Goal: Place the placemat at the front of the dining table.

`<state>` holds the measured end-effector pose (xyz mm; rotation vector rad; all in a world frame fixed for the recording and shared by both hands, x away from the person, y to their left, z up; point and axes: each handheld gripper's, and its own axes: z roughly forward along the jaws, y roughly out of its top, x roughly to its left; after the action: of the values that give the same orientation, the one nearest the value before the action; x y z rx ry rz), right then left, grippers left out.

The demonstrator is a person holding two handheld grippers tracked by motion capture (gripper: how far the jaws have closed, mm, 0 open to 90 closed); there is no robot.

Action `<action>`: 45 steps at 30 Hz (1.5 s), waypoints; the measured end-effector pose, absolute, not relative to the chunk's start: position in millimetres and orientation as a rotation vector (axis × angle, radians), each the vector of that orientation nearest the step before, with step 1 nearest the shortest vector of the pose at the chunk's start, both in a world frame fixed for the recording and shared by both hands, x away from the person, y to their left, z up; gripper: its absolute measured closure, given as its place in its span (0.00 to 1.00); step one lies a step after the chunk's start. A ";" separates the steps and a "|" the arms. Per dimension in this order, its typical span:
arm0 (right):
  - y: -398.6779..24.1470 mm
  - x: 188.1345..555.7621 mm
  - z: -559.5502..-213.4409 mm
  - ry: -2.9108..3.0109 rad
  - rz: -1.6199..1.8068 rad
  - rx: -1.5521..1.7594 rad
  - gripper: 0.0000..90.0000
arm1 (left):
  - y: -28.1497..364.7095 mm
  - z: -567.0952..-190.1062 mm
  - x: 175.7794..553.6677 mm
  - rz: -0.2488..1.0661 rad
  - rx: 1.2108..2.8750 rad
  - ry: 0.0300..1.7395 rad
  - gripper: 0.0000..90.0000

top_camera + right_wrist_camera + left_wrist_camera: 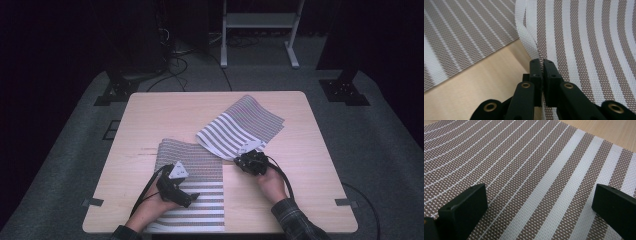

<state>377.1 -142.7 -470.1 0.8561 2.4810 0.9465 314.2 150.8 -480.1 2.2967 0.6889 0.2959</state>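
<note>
Right gripper (541, 65) pinches the edge of the second placemat (245, 127), mid-worktop (150, 110). Left gripper (187, 197), jaws apart, rests on the near-edge placemat (192, 160). We judge stacking just begun.

A: What hides under the left gripper (189, 198)?
B: Part of the flat brown-and-white striped woven mat (200, 165); that mat's near end is cut by the high view's bottom edge, as are both forearms.
A: And at the right gripper (543, 62)?
B: Its pads cover the pinched edge of the second striped woven mat (584, 37), whose far part runs past the frame's top.
A: The room beyond?
B: Too dark to tell.
</note>
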 end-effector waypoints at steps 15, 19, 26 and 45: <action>-160.6 425.6 -468.2 2.409 0.967 0.973 0.96 | 151.1 -480.6 313.8 0.298 2.289 0.689 0.00; -165.6 427.1 -468.3 2.413 0.977 0.984 0.93 | 151.1 -480.7 313.8 0.298 2.288 0.689 0.00; -177.6 421.4 -456.1 2.384 1.062 1.016 0.63 | 151.1 -480.7 313.8 0.299 2.288 0.689 0.00; -189.4 415.7 -472.8 2.457 0.973 1.035 0.62 | 151.1 -480.9 313.7 0.299 2.286 0.689 0.00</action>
<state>415.7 -189.4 -472.8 1.0350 2.4571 0.9731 313.7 151.1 -480.9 2.2857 0.6895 0.2989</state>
